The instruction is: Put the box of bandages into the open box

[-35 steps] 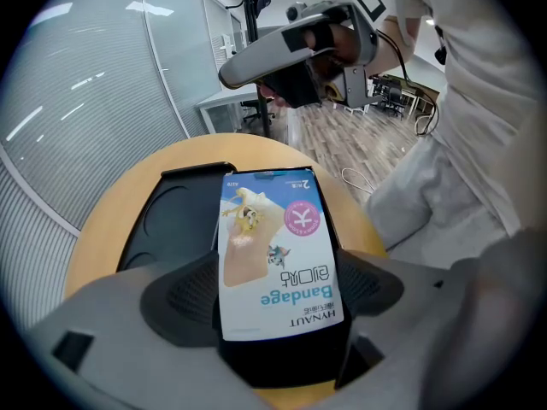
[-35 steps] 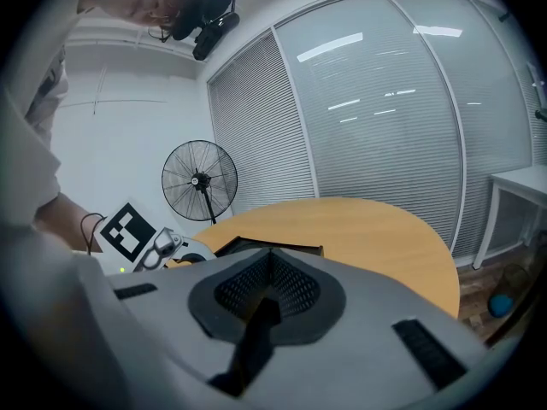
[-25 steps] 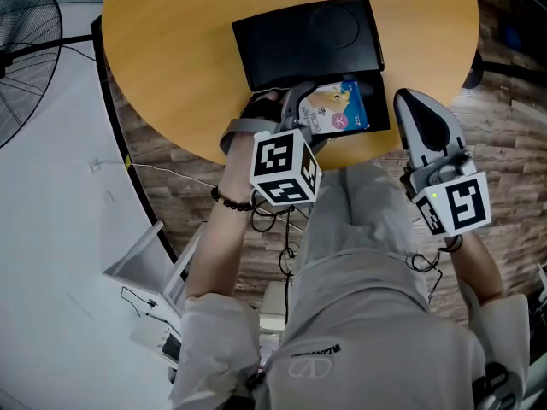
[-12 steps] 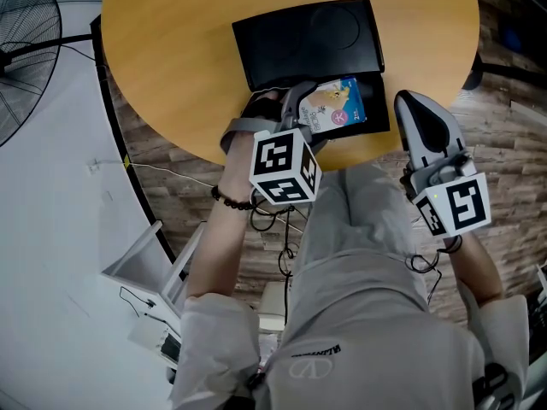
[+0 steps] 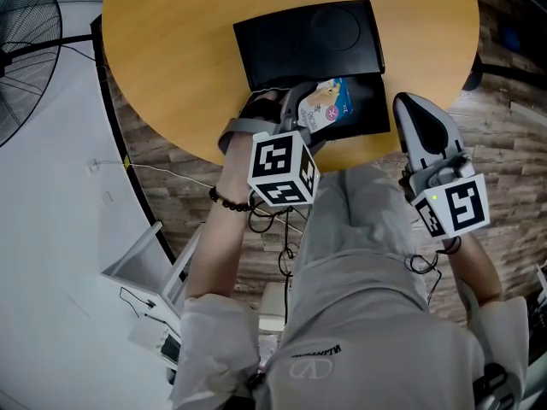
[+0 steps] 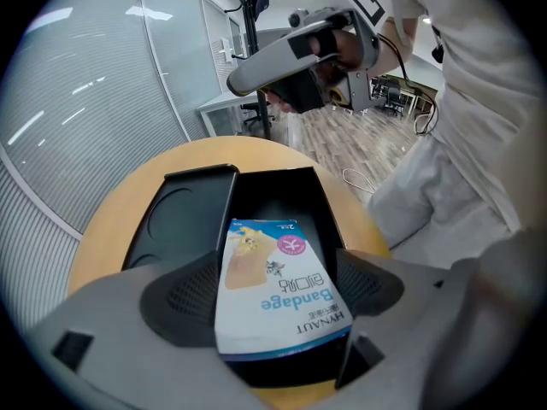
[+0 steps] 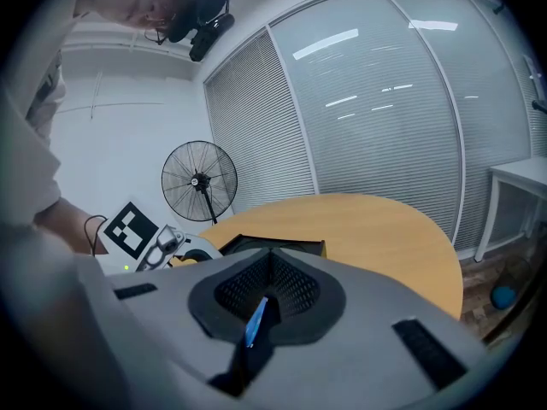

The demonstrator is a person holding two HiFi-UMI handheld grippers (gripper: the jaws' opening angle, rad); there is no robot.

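Gripping the box of bandages (image 6: pixel 275 263) by its two long edges, your left gripper (image 6: pixel 273 293) holds it tilted over the open box (image 5: pixel 366 109) on the round wooden table (image 5: pixel 171 58), the far end dipping into the black tray while the near end sits between the ribbed pads (image 6: pixel 184 293). Whether the carton touches the tray floor cannot be told. The hinged lid (image 5: pixel 308 41) lies flat behind the tray, out of the way. Your right gripper (image 7: pixel 267 293) hangs off the table's edge near your lap, jaws pressed together with only a thin blue sliver at the seam that cannot be identified. The carton looks like thin printed card — light, likely part hollow, and glossy enough to slide if the squeeze slackens, yet easy to crush if you bear down. The edge-on hold you have looks like the right one: the folded edges are probably the stiffest part, while the broad printed face would dent. The tray appears only a little wider than the carton, so you will likely want it squared to the walls — a corner catching the rim could twist it in the pads.
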